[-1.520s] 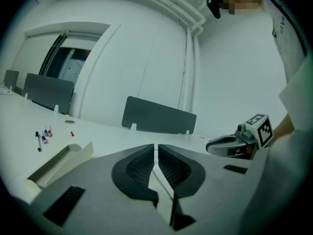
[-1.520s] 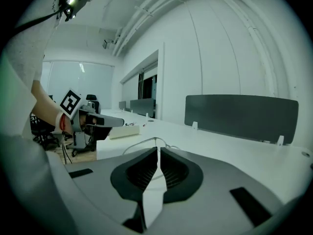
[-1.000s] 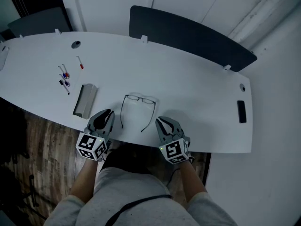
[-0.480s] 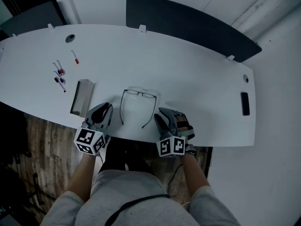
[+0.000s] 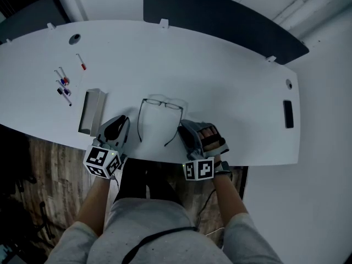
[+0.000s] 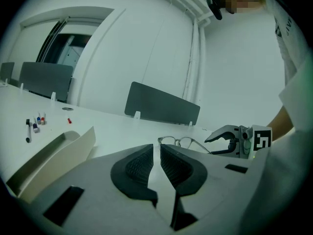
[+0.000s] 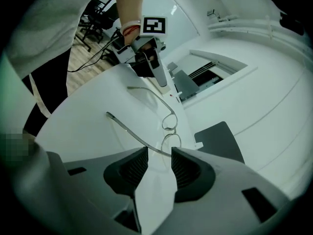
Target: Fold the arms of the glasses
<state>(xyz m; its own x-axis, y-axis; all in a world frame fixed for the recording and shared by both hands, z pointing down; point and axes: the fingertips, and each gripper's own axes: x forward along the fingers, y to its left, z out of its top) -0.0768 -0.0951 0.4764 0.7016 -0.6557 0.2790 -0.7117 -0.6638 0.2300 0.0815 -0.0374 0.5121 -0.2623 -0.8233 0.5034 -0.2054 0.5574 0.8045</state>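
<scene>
Thin dark-framed glasses lie on the white table, lenses away from me, both arms unfolded and pointing at the near edge. My left gripper hovers just left of the left arm, its jaws a narrow gap apart with nothing between them. My right gripper lies rolled on its side against the right arm. Its jaws have just been opening, and the right arm crosses the gap at the fingertips untouched by the pads. Each gripper view shows the glasses ahead.
An open grey case lies left of the left gripper. Several markers are scattered at far left. A dark divider panel stands on the table's far edge, and a black slot is at the right. The near table edge runs under both grippers.
The right gripper has rolled onto its side and its jaws have gone from shut to wide open beside the right arm. Both grippers have edged closer to the glasses.
</scene>
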